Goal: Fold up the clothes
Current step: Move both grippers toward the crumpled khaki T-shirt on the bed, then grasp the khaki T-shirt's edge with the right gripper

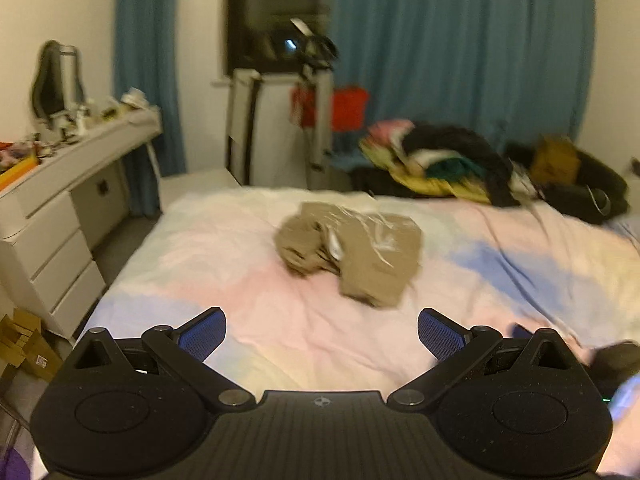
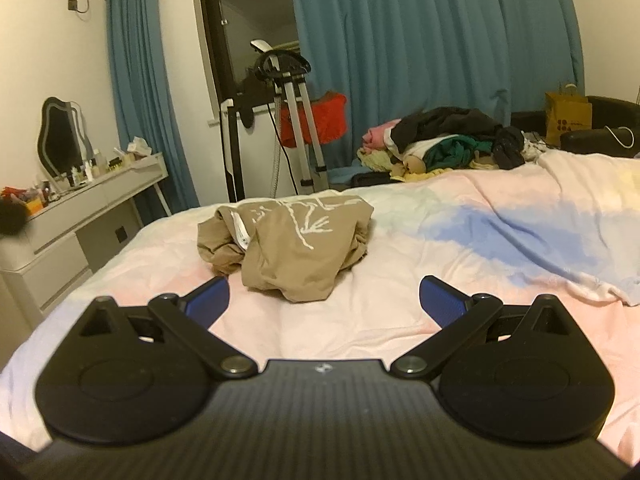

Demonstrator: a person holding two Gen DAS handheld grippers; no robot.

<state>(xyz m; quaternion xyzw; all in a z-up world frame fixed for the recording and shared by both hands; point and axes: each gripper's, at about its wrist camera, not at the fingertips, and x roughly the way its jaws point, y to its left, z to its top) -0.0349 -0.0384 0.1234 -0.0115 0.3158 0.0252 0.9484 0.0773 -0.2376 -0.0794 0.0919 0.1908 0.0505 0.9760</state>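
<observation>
Crumpled tan cotton garment [image 2: 286, 246] lies mid-bed, near the pastel bedspread's [image 2: 400, 320] far edge, awaiting folding; left gripper [image 1: 322, 334] and right gripper [image 2: 324, 300] hover spread wide, empty.

Dim warm light; left view motion-blurred; fisheye-bent edges

The right claw [image 2: 324, 300] gapes above the bed [image 2: 400, 320], near a crumpled tan garment [image 2: 296, 248].

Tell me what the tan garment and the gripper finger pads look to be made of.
Tan garment: soft matte woven or knit fabric, likely cotton; it crumples into loose folds, with a white stitched or printed line design. Right gripper finger pads: blue, finely textured, probably rubber, on matte black plastic-looking arms.
</observation>
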